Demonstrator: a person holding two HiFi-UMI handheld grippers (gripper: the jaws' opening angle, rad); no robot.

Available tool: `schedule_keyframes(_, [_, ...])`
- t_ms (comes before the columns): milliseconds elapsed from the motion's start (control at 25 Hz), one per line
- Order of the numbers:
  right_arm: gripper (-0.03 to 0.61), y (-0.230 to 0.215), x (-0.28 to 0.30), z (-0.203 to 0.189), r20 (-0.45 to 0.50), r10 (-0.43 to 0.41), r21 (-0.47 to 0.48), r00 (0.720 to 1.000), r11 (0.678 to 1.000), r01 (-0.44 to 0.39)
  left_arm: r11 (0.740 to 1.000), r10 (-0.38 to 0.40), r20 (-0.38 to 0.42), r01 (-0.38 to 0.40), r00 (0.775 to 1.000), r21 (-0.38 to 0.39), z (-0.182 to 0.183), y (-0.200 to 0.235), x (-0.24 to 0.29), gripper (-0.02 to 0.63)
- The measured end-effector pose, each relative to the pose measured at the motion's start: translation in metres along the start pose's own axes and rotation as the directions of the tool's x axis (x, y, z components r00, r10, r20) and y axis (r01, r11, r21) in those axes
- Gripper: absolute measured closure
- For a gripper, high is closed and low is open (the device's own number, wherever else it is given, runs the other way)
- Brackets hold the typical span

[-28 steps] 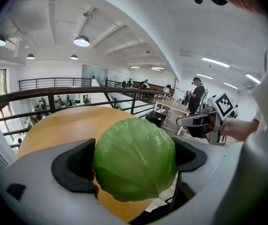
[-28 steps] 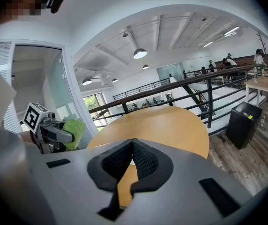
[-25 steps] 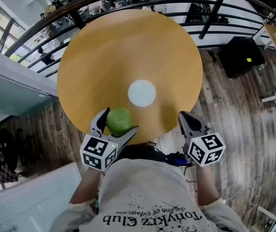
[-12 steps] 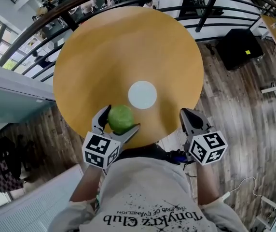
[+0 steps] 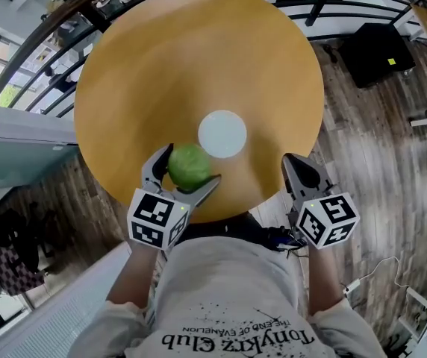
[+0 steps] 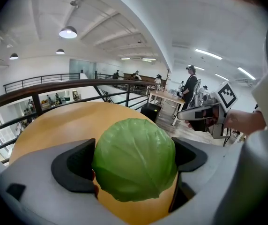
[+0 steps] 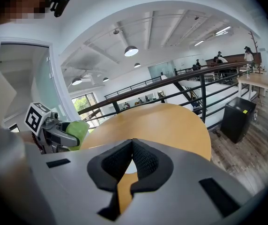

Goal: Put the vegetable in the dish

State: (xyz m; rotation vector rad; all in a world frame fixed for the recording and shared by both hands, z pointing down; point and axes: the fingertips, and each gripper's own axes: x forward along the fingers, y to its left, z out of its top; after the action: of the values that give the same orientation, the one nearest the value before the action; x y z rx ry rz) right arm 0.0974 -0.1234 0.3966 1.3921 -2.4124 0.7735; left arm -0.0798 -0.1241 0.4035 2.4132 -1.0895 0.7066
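A round green cabbage (image 5: 189, 165) (image 6: 135, 158) is clamped between the jaws of my left gripper (image 5: 184, 171) (image 6: 135, 161), held above the near edge of the round wooden table (image 5: 161, 66). Just beyond and to the right of it lies a small white dish (image 5: 222, 133), flat on the table. My right gripper (image 5: 301, 170) (image 7: 133, 159) hovers at the table's near right edge with its jaws closed together and nothing between them. From the right gripper view the cabbage (image 7: 77, 131) shows at the far left, in the other gripper.
The table stands on a wooden floor (image 5: 378, 140) beside a dark metal railing (image 5: 27, 43). A black box (image 5: 381, 51) sits on the floor at the right. The person's white printed shirt (image 5: 228, 304) fills the bottom of the head view.
Both grippers have moved a little forward over the table; the cabbage in the left gripper now sits closer to the white dish.
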Motion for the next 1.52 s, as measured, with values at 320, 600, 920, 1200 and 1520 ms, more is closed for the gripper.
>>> schedule_keyframes(320, [0.562,-0.012,0.023,-0.006,-0.025,-0.004,0.014,1.000,1.000,0.005,1.000,-0.021,-0.035,0.022,0.999,0.017,-0.003,0.013,0.034,0.115])
schedule_keyframes(600, [0.562,-0.022,0.041,-0.011,-0.051,-0.004,0.036,0.999,0.999,0.006,0.996,-0.029,-0.091,0.036,0.995,0.077,-0.010,0.020,0.070,0.115])
schedule_keyframes(920, [0.562,-0.034,0.051,-0.026,-0.080,-0.003,0.059,0.997,0.998,0.008,0.993,-0.048,-0.154,0.063,0.987,0.098,-0.030,0.023,0.107,0.115])
schedule_keyframes(1200, [0.561,-0.045,0.057,-0.045,-0.107,-0.012,0.094,0.994,0.995,0.022,0.992,-0.048,-0.208,0.072,0.977,0.107,-0.046,0.032,0.135,0.114])
schedule_keyframes(1520, [0.561,-0.049,0.064,-0.060,-0.122,-0.021,0.127,0.992,0.991,0.037,0.989,-0.048,-0.260,0.081,0.964,0.119,-0.065,0.044,0.159,0.115])
